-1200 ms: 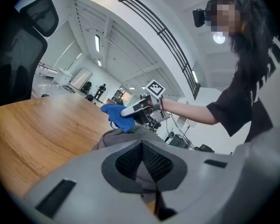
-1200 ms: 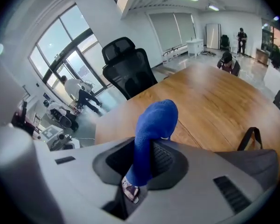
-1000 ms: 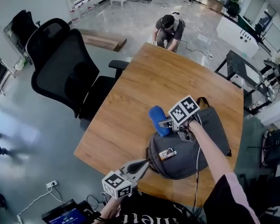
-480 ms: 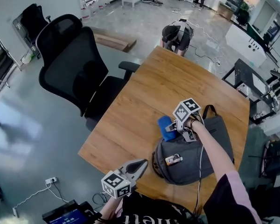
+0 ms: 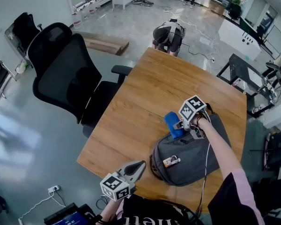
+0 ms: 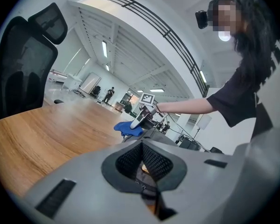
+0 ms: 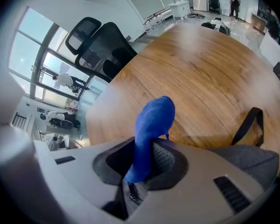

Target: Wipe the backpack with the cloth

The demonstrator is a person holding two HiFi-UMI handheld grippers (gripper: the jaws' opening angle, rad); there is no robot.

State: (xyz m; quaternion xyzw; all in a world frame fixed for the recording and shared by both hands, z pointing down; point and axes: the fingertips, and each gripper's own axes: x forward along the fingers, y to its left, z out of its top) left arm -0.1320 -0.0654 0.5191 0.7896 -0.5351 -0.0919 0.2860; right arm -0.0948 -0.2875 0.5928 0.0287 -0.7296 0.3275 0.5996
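Right gripper [image 5: 180, 125] has slid a bit toward 1 o'clock, clamped on the blue cloth [image 5: 173, 123] at the backpack's [image 5: 192, 156] 11 o'clock edge on the desk [image 5: 145, 97]; left gripper [image 5: 140, 165], jaws together, sits at its 8 o'clock.

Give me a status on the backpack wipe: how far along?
Done: the cloth is picked up, pinched in the right gripper. In hand: that gripper holds the cloth at the far edge of the backpack, which lies on the table. Left: no marks show how much of the gray fabric has been wiped. The left gripper is shut and empty, just short of the backpack's near end.
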